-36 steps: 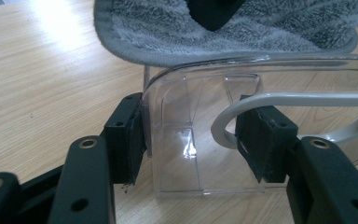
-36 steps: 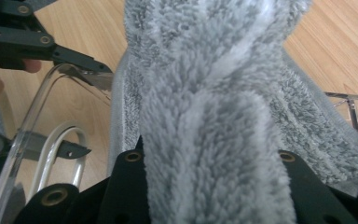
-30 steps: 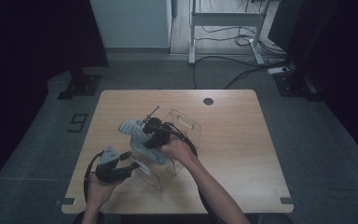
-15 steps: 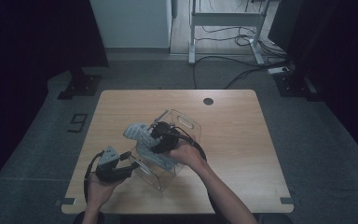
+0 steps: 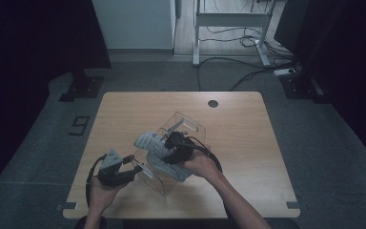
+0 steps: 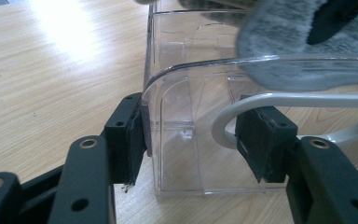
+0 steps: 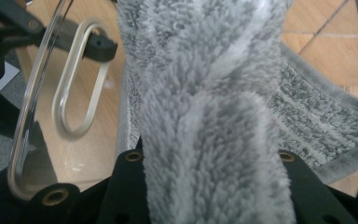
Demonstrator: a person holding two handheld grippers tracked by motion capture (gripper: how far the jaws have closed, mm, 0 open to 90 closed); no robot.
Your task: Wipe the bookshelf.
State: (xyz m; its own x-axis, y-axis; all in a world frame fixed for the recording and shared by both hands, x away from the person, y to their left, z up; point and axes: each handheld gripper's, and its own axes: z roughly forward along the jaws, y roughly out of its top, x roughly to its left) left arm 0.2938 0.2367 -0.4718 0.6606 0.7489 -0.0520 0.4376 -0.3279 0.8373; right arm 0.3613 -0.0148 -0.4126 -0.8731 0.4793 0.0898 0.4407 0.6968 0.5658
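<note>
Clear plastic bin on a wooden table, grey towel bunched at its mouth.

The transparent bin (image 5: 171, 148) sits just below the middle of the high view, lying tilted, a fluffy grey striped towel (image 5: 155, 148) partly inside it and partly draped over its rim. The left gripper (image 5: 119, 174), lower left, clamps the bin's corner: one pad outside the wall, the other inside by the cut-out handle slot (image 6: 279, 100). The right gripper (image 5: 176, 145) at frame centre pinches a thick fold of the towel (image 7: 214, 140) between its jaws. The bin has rounded edges and smooth glossy walls. Bare light-wood tabletop (image 5: 267, 143) lies open to the right and toward the top edge.
</note>
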